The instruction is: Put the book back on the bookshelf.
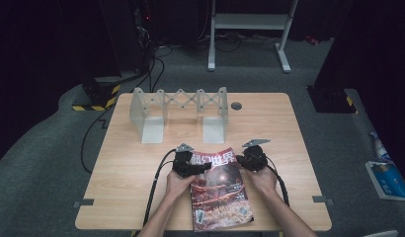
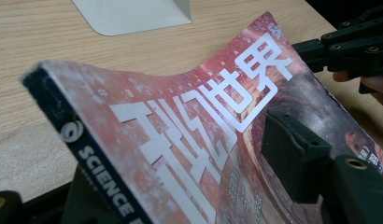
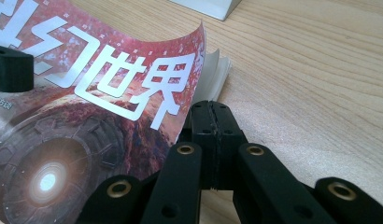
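Wooden table (image 1: 141,163), magazine (image 1: 220,192) bottom edge cropped

A: From above, your pale wooden table (image 1: 269,128) is evenly lit from overhead, while the room around it sinks into near black.

B: Any glare?

A: A soft sheen on your glossy red magazine cover (image 3: 101,88). Close up, its dark blue spine (image 2: 87,158) and your black right claw (image 3: 213,140) go blurred, and the high view is grainy.
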Motion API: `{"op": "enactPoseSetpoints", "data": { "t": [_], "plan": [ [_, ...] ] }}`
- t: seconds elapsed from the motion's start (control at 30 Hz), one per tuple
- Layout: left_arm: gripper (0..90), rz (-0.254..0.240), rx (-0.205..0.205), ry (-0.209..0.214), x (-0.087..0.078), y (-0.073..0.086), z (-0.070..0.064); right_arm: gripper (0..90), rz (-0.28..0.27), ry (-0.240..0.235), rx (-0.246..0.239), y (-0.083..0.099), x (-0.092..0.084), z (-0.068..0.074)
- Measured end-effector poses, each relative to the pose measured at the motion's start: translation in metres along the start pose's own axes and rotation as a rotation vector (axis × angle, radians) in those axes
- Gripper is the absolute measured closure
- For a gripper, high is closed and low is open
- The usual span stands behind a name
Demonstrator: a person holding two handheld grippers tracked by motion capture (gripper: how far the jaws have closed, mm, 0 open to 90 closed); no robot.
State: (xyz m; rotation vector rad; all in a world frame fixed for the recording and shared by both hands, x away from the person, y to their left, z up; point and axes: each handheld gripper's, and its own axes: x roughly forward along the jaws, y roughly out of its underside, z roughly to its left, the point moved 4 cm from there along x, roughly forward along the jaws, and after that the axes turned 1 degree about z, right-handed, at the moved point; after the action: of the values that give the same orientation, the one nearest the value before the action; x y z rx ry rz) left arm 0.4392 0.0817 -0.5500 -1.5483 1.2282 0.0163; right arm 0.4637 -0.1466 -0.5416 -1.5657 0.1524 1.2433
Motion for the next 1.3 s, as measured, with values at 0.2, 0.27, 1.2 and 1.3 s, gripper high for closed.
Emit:
{"op": "enactPoseSetpoints", "data": {
  "t": [0.2,0.27,1.2,1.3],
  "plan": [
    [52.3,0.012,-0.037,-0.003,-0.001,-0.001,0.003,89.4,-0.004,-0.015,0.026,0.002,0.000,-0.001],
    [56.3,0.022,-0.052,-0.011,-0.002,-0.001,0.004,89.4,-0.005,-0.016,0.023,0.002,0.001,-0.001],
    [81.2,0.016,-0.095,0.000,-0.017,-0.020,-0.012,79.9,-0.036,-0.020,0.003,0.007,-0.004,0.000],
    [81.9,0.006,-0.094,0.011,-0.020,-0.021,-0.013,77.5,-0.032,-0.010,0.003,0.008,-0.005,-0.001]
  ]
}}
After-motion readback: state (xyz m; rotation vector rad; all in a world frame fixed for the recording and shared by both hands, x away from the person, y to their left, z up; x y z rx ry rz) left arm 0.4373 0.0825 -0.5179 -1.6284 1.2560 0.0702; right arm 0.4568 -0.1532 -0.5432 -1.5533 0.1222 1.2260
